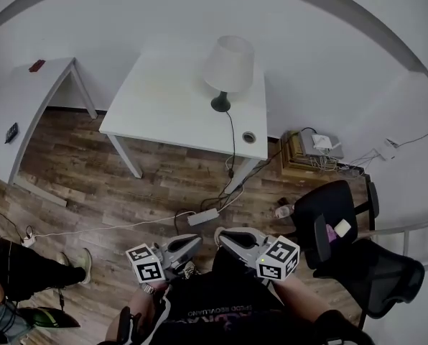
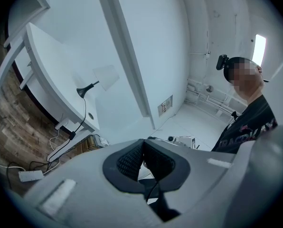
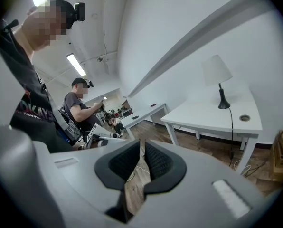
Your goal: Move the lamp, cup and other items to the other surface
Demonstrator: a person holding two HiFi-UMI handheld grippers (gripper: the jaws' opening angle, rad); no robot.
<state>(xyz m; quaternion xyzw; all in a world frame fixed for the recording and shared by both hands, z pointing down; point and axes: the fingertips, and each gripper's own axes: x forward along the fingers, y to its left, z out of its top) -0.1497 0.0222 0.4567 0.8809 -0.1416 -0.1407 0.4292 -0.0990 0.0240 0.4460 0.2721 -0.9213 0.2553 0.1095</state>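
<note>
Lamp (image 1: 226,70): upright on the white table (image 1: 164,103), at the far right part of the top, close to the wall-side edge. Its cord (image 1: 233,139) crosses the top, passes just left of the round cable hole (image 1: 249,136) and drops over the near edge towards a power strip (image 1: 203,216) on the wood floor (image 1: 128,182).

Table top otherwise bare; the near and left edges are unobstructed.

Second white table (image 1: 27,95): well to the left, separated from the first by a strip of floor. A small red item (image 1: 36,66) lies near its far edge, a dark item (image 1: 11,132) near its left edge.

Floor between the person and the lamp table: open, crossed by loose cables. A black office chair (image 1: 343,246) stands to the right; another person's leg and shoe (image 1: 77,266) are at the lower left.

Left gripper (image 2: 144,142): held low before the person's body, pads closed tip to tip, nothing between them.

Right gripper (image 3: 142,144): beside the left one, jaws a narrow slit apart with floor visible through the gap, grasping nothing.
</note>
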